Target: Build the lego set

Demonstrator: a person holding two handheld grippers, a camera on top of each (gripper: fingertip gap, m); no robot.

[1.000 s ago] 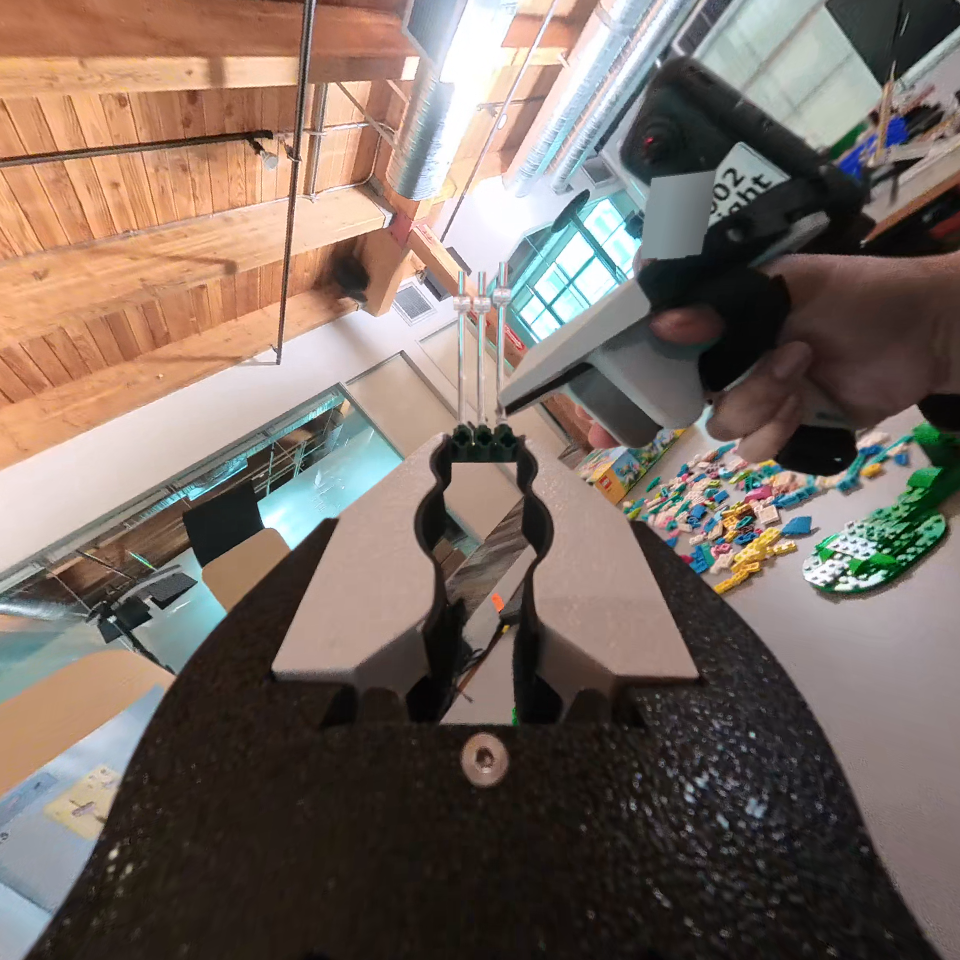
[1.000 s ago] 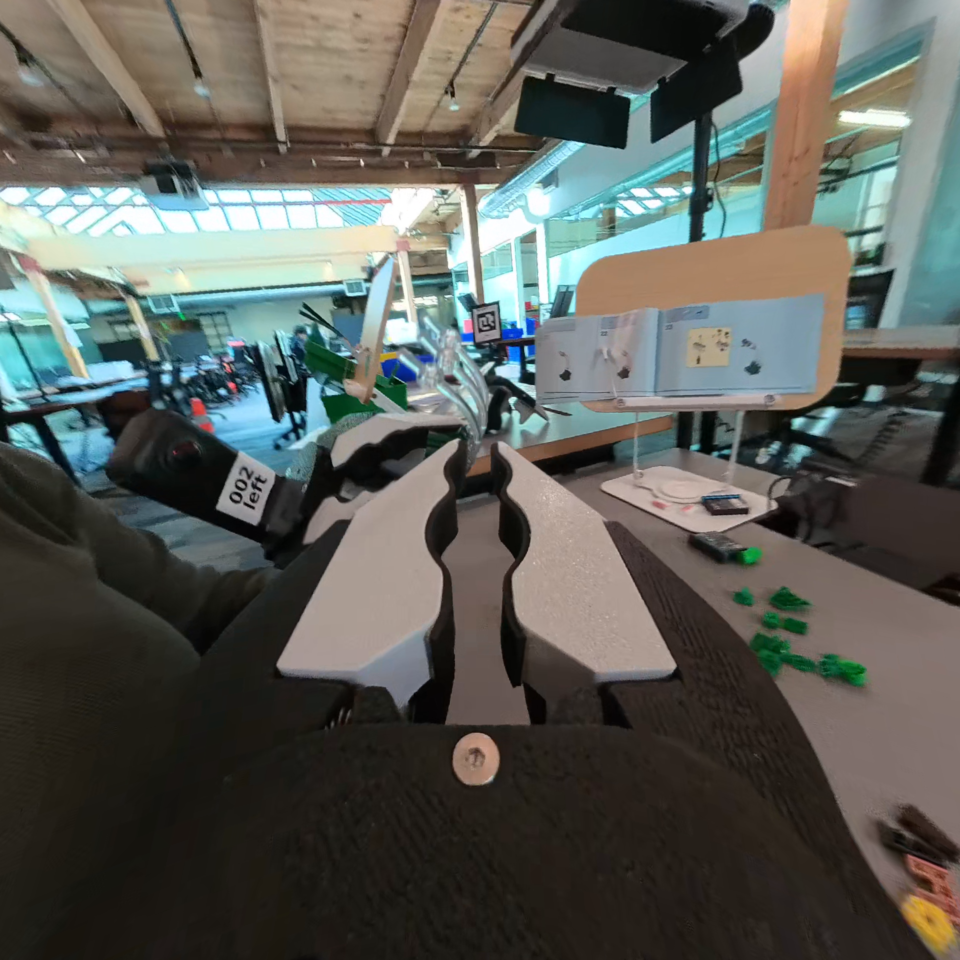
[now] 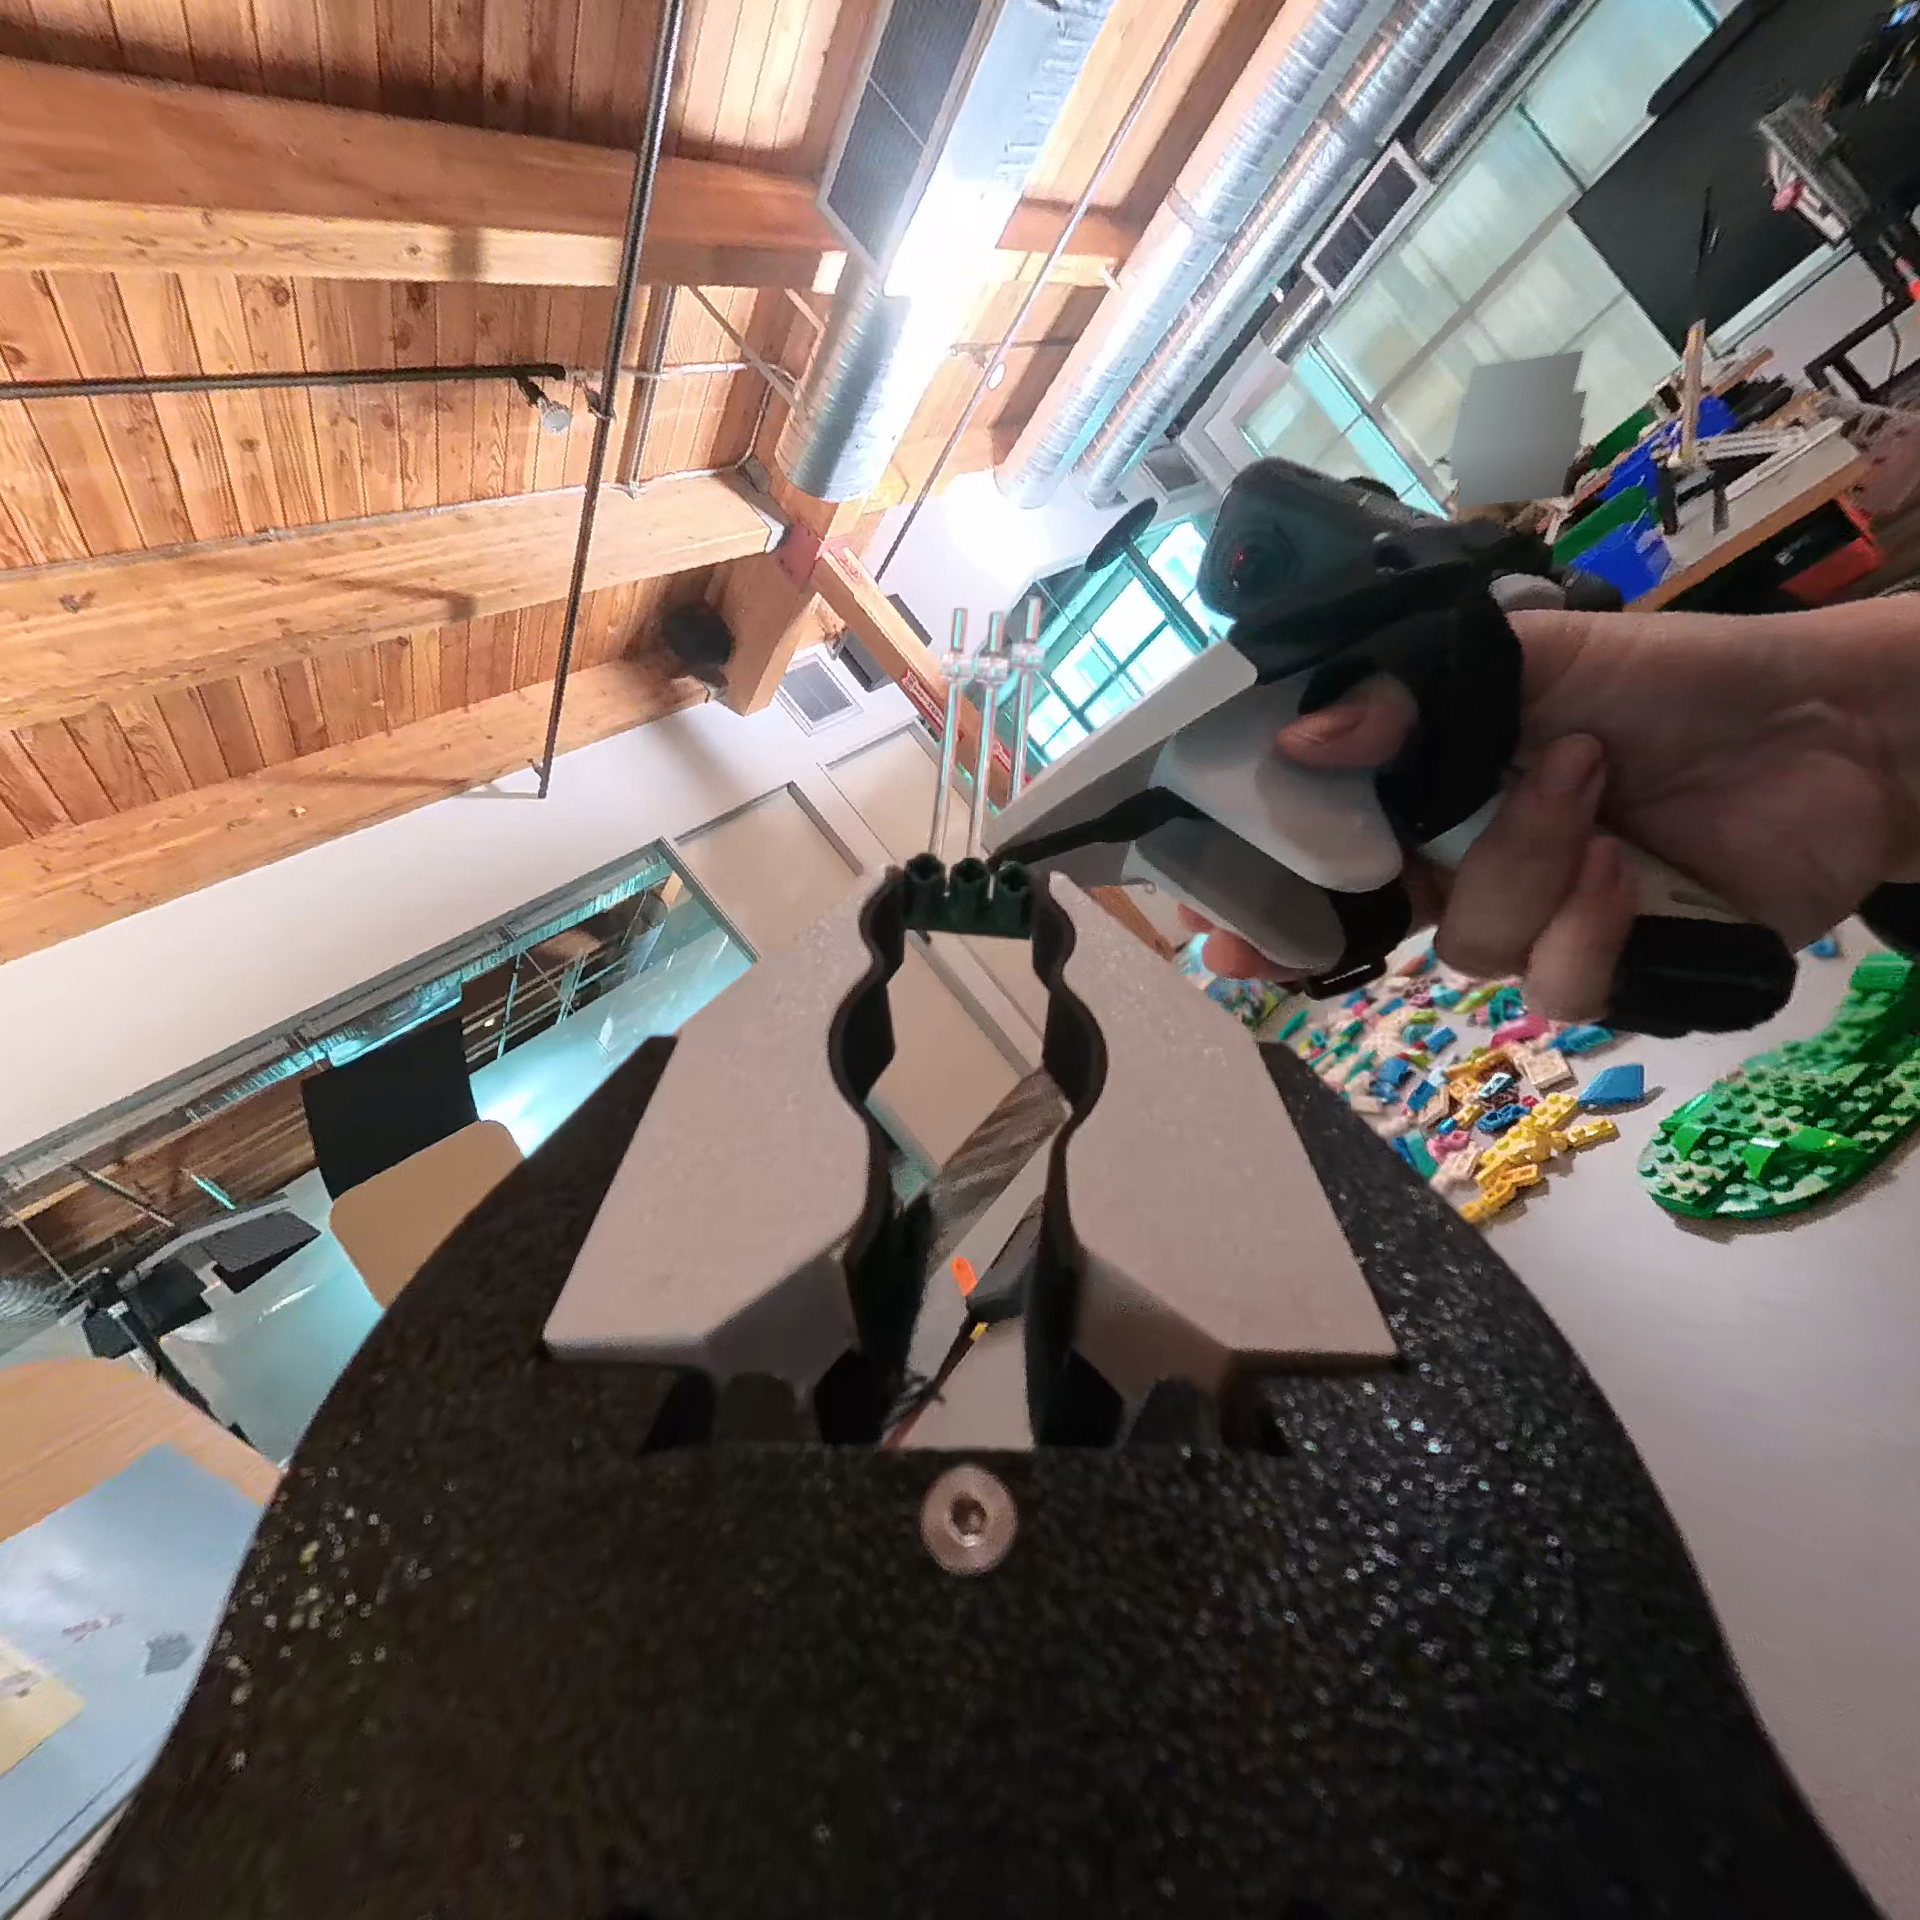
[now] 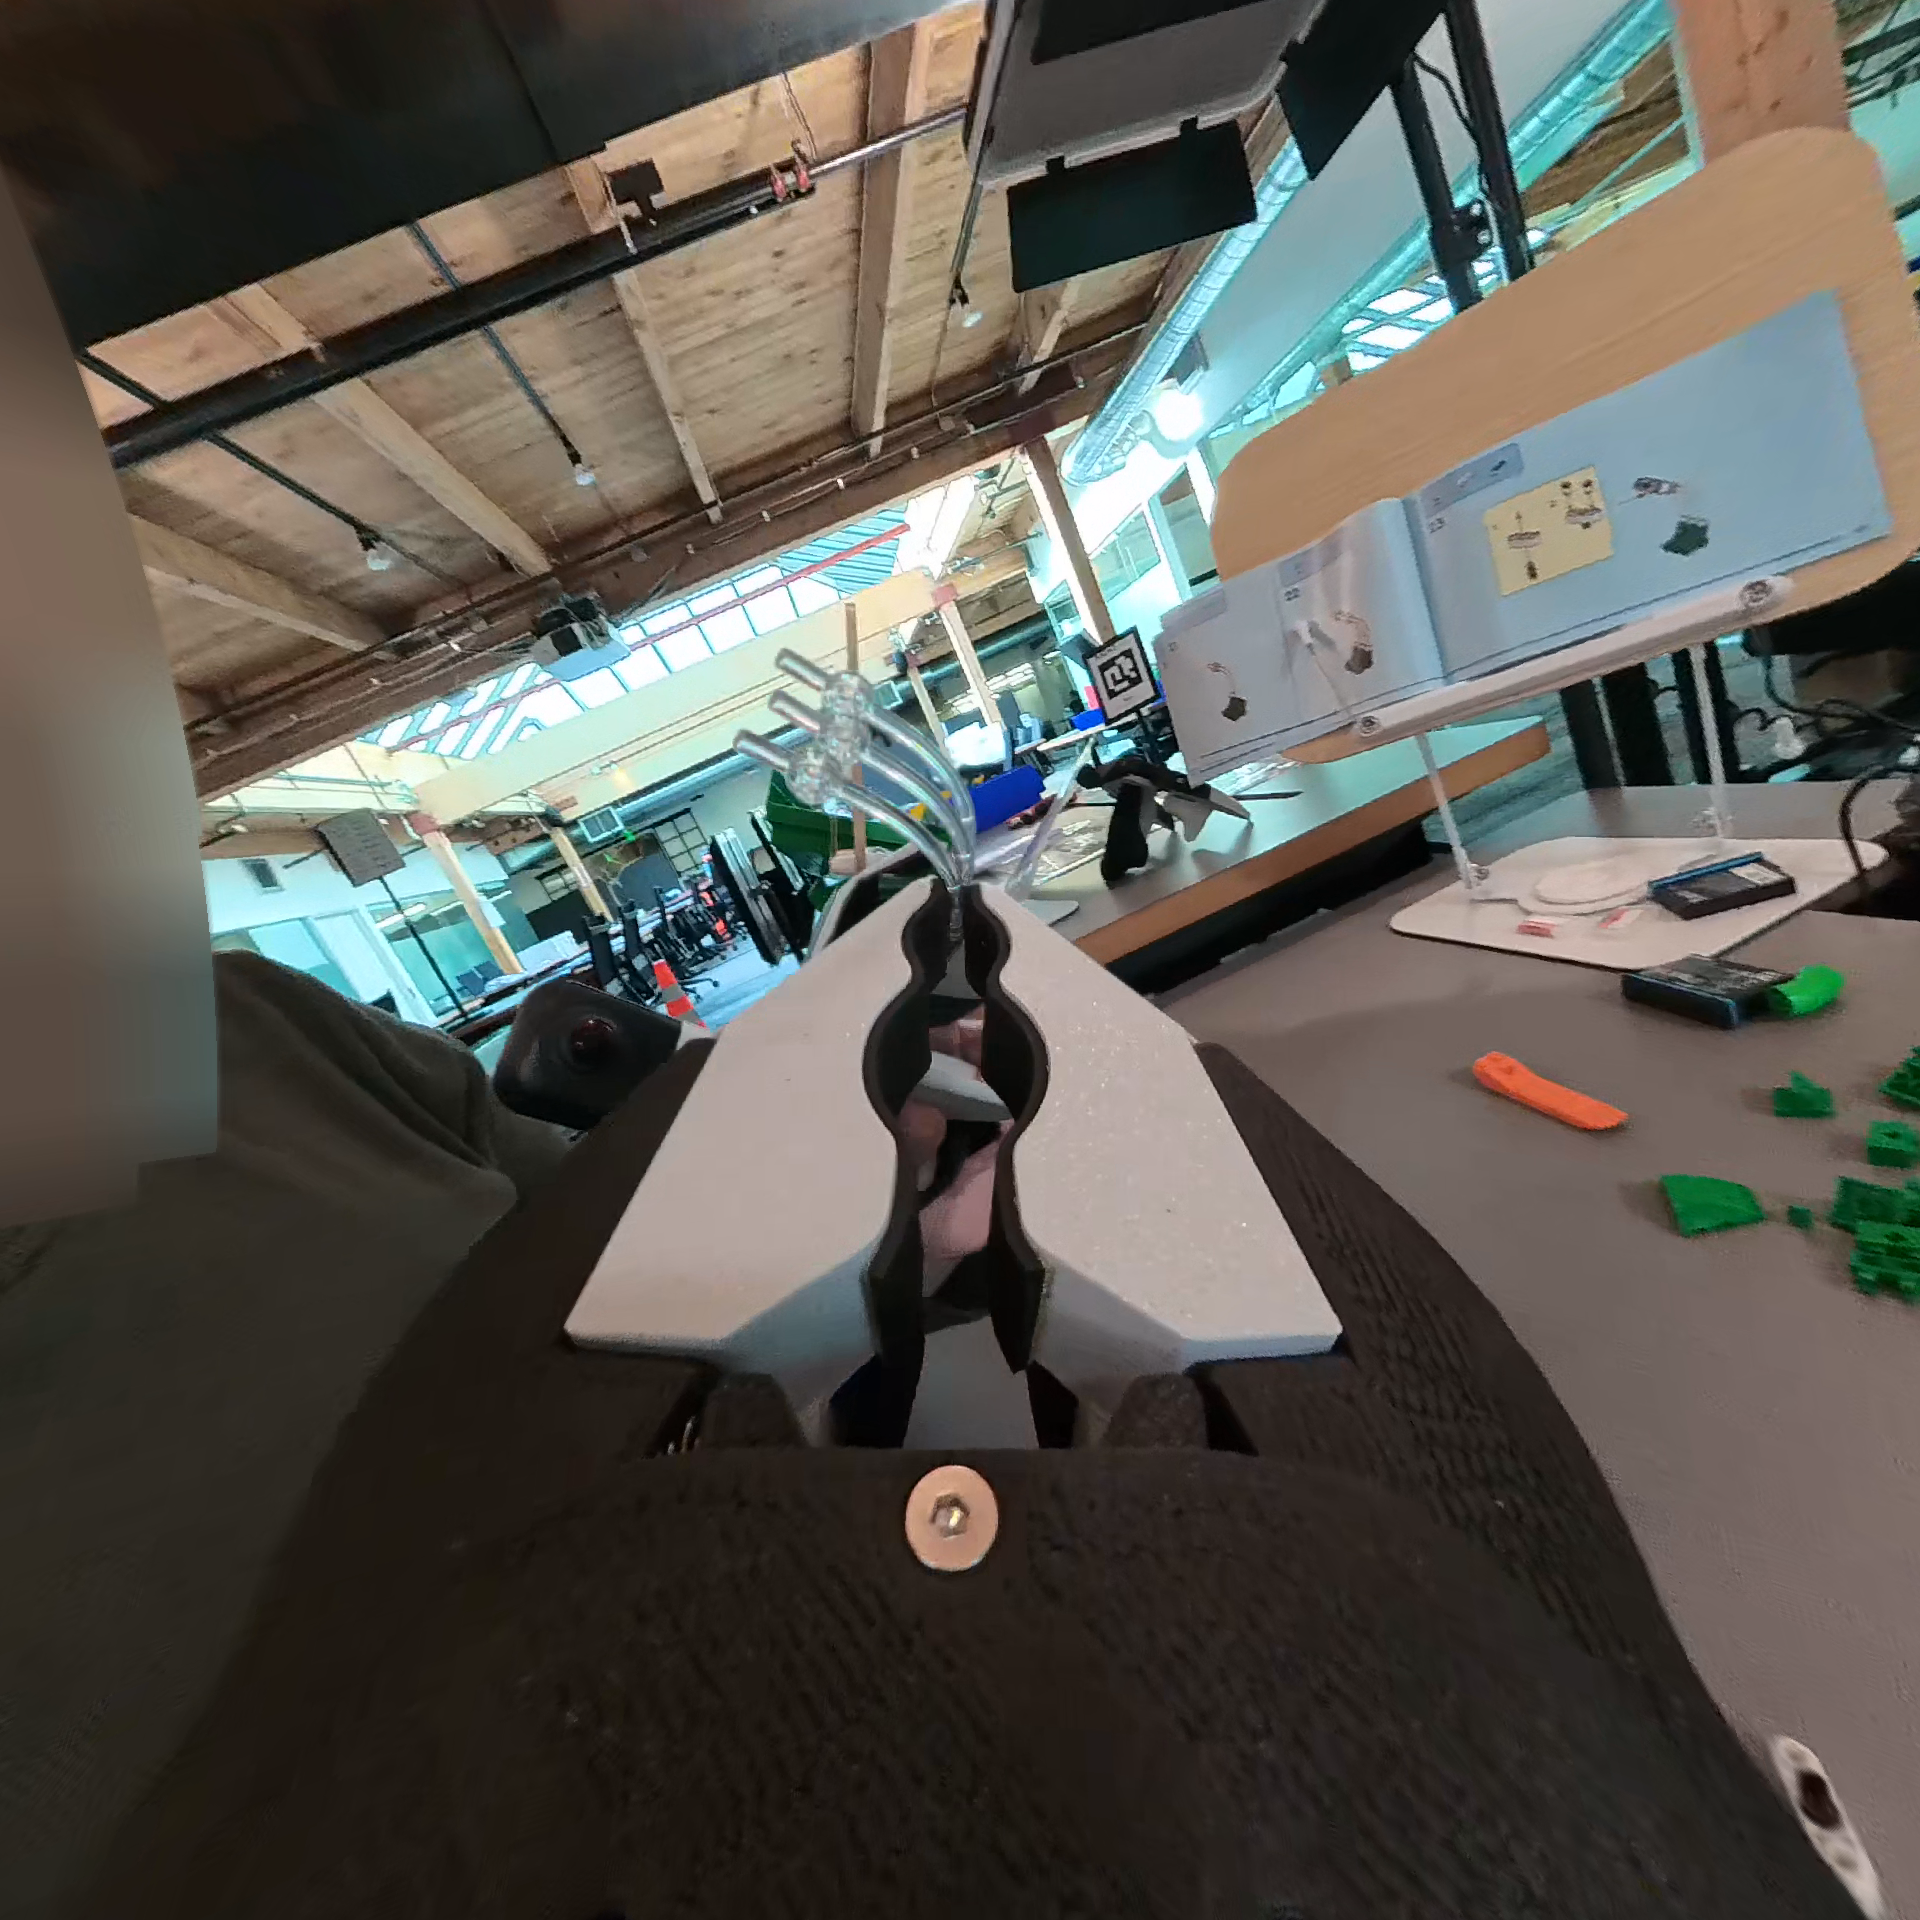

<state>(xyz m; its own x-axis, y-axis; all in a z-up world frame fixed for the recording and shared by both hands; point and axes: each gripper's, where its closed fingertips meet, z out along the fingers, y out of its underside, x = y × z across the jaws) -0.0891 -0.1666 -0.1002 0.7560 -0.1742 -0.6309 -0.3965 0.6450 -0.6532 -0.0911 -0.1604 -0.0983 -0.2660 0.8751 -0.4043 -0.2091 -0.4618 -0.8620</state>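
In the left wrist view my left gripper (image 3: 966,906) is shut on a small dark green lego piece (image 3: 966,894) at its fingertips, held up in the air. Three clear rods (image 3: 982,727) stand up from the piece. My right gripper (image 3: 1003,850), held by a hand, comes in from the right with its tips at the base of the rightmost rod. In the right wrist view my right gripper (image 4: 958,902) is closed on a clear rod, and the curved clear rods (image 4: 883,769) rise above its tips. The green piece is hidden there.
A pile of coloured loose bricks (image 3: 1455,1091) and a green plate build (image 3: 1787,1143) lie on the grey table. An instruction booklet (image 4: 1558,582) stands on a holder. An orange brick separator (image 4: 1548,1103), loose green pieces (image 4: 1870,1205) and a black box (image 4: 1704,982) lie to the right. The tips of both grippers are at nearly the same place. From either gripper's tips it is about 30 cm to the green plate build (image 3: 1787,1143).
My right gripper has moved in to the green piece and closed its fingers on a clear rod. Both grippers have tilted. The left gripper still holds the green piece.
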